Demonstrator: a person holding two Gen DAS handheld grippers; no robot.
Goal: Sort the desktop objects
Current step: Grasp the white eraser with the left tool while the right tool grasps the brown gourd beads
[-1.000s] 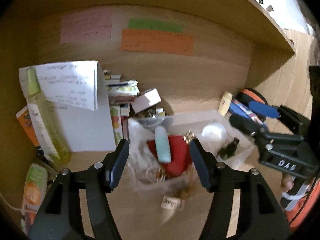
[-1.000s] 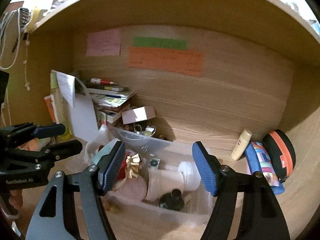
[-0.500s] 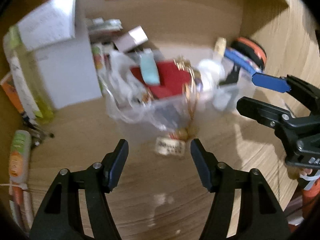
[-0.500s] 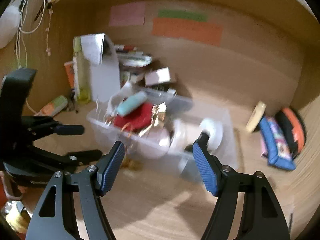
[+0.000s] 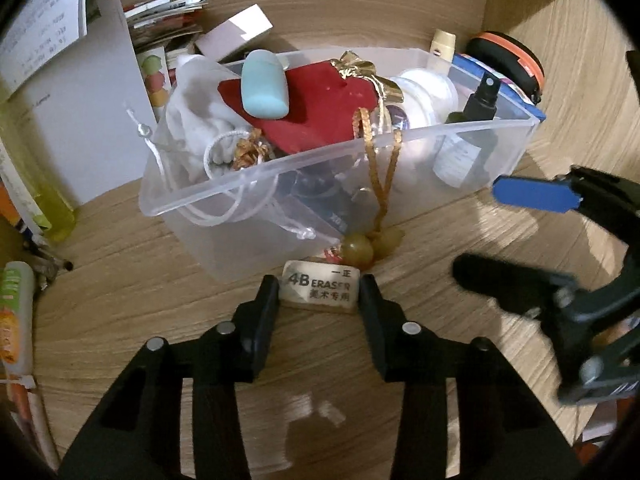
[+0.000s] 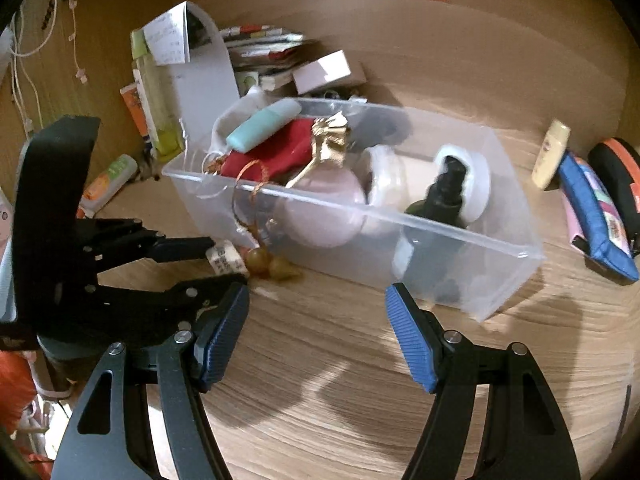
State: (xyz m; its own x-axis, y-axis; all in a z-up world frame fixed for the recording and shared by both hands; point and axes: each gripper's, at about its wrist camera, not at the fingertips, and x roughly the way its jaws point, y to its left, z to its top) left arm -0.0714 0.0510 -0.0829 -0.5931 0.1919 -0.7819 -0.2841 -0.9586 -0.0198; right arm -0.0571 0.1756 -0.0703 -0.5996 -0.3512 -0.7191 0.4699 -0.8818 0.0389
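My left tongs (image 5: 319, 294) have just been closing around the eraser (image 5: 318, 287), which lies flat on the surface (image 5: 160, 300) just in front of the clear bin (image 5: 280, 184); pads look to be touching its ends. Right tongs (image 6: 316, 332) gape open, empty. Risk: the beaded gold cord (image 5: 380, 184) hangs beside the eraser, so a lift could snag it and drag the bin's contents.

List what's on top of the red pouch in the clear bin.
On the red pouch lies a pale blue case, with a gold ribbon at its far edge. Whatever sits beneath the pouch is covered.
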